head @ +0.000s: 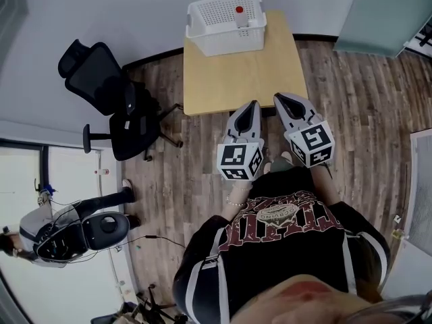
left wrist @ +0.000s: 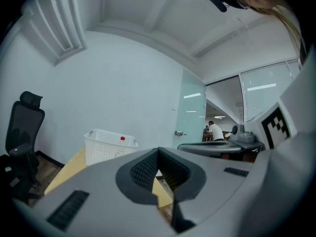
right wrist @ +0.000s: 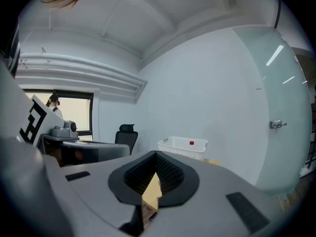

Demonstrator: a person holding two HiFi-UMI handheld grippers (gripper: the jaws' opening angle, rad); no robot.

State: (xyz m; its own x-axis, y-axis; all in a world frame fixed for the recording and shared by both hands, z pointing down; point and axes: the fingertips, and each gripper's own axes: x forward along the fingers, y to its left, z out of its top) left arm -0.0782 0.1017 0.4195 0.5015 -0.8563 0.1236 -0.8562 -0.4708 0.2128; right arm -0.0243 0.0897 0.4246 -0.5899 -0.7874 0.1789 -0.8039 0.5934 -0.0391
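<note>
The table [head: 237, 79] bears a white basket [head: 226, 27], apparently at its far end.

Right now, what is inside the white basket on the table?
One small pale thing with a red top lies in the basket, a little right of its middle. The near wall hides the strip of floor just behind it.

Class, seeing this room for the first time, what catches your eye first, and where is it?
A white basket with a red cap inside stands at the far edge of the light wooden table. Nearer, the left gripper and right gripper, both shut and empty, hang side by side at the table's near edge. A black office chair stands to the table's left.
</note>
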